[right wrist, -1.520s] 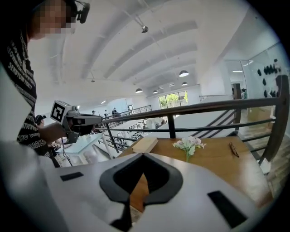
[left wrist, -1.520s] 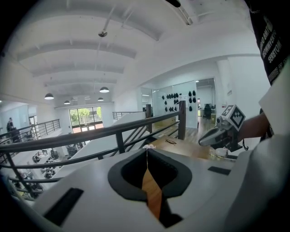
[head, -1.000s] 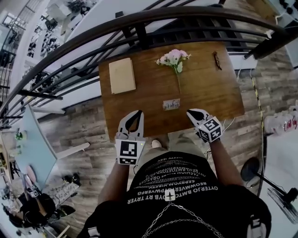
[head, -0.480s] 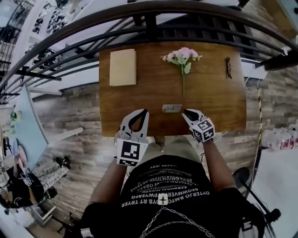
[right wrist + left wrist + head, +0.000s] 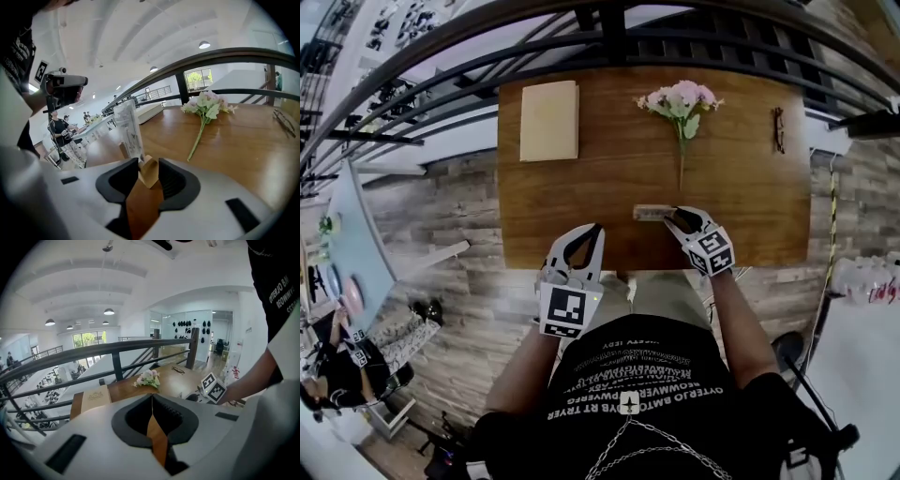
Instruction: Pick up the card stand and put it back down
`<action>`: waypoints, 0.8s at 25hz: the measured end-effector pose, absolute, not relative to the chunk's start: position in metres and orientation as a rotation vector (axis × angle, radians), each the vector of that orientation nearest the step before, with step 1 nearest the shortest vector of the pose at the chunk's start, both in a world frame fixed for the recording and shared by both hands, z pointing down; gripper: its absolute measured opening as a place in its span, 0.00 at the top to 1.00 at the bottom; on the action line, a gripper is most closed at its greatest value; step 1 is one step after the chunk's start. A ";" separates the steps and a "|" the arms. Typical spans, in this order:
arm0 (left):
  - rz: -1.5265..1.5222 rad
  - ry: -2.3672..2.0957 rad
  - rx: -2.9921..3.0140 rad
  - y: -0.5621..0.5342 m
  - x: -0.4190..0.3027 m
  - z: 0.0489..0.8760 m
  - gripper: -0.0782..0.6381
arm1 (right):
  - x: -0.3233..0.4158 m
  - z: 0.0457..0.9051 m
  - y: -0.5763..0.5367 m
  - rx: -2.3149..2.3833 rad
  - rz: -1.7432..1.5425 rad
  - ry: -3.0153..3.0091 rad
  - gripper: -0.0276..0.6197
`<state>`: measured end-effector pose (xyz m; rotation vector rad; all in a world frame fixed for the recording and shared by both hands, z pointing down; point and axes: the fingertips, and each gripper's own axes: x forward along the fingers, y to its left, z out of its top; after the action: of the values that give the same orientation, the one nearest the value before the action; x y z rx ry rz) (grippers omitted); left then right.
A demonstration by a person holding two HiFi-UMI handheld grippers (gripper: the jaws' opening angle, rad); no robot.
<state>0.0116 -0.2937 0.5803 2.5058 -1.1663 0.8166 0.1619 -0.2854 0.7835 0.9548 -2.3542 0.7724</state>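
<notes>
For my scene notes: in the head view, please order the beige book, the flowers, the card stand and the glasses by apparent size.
1. beige book
2. flowers
3. card stand and glasses: too alike to rank.

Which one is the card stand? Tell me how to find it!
On the wooden table, follow the stem of the pink flowers toward the near edge. There stands the card stand: a clear upright sheet in a small wooden block, unlike the flat tan book and the glasses.

Glossy wooden table (image 5: 581,202), clear (plastic-looking) card stand (image 5: 127,127)
</notes>
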 end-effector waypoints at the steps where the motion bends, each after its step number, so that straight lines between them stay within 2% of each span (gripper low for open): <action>1: 0.812 -1.162 2.506 -0.294 0.013 0.582 0.85 | 0.160 0.784 -0.286 0.947 0.765 -2.363 0.74; 14: 0.810 -1.122 2.500 -0.283 0.018 0.596 0.85 | 0.148 0.787 -0.291 0.830 0.532 -2.433 0.71; 20: 0.804 -1.160 2.512 -0.285 0.005 0.584 0.85 | 0.149 0.790 -0.293 0.869 0.616 -2.377 0.73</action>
<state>0.0051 -0.2854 0.5837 2.5119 -1.1604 0.8040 0.1491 -0.2933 0.7903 0.8690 -2.3767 0.6158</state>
